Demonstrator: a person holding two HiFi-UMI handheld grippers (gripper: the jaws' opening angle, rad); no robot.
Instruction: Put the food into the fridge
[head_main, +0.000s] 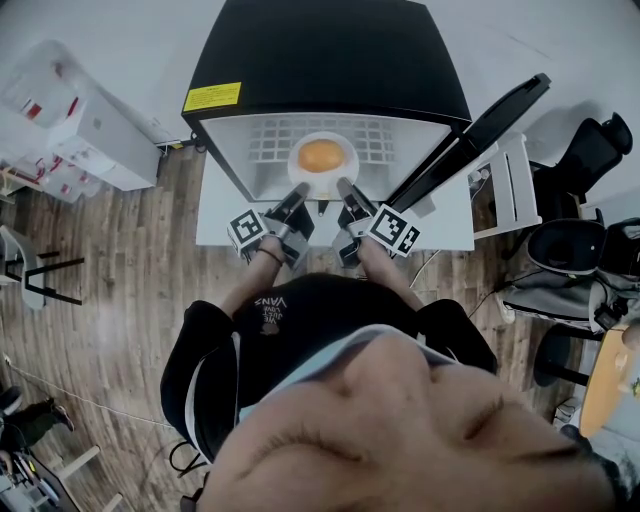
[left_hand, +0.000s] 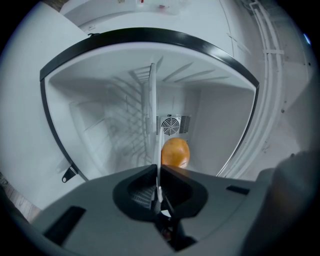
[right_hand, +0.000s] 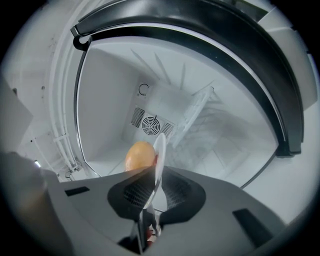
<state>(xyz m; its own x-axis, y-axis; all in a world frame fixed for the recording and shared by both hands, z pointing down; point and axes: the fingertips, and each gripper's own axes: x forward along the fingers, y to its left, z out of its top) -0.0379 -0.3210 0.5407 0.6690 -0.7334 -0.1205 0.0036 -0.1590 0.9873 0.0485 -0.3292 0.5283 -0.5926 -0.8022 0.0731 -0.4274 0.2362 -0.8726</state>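
Plate (head_main: 322, 138) carrying food (head_main: 320, 155) is inside fridge (head_main: 330, 60). Left gripper (head_main: 298, 190) and right gripper (head_main: 345, 185) fingers (left_hand: 136, 187) clench its near rim. Food lies just beyond them.

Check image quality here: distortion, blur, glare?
Head view: wide-angle warp, blur patch across the bottom. Left gripper view: fridge frame bows, dark round vignette, plate edge-on, food fairly sharp. Right gripper view: same bowing and vignette, soft even light inside, no hard glare.
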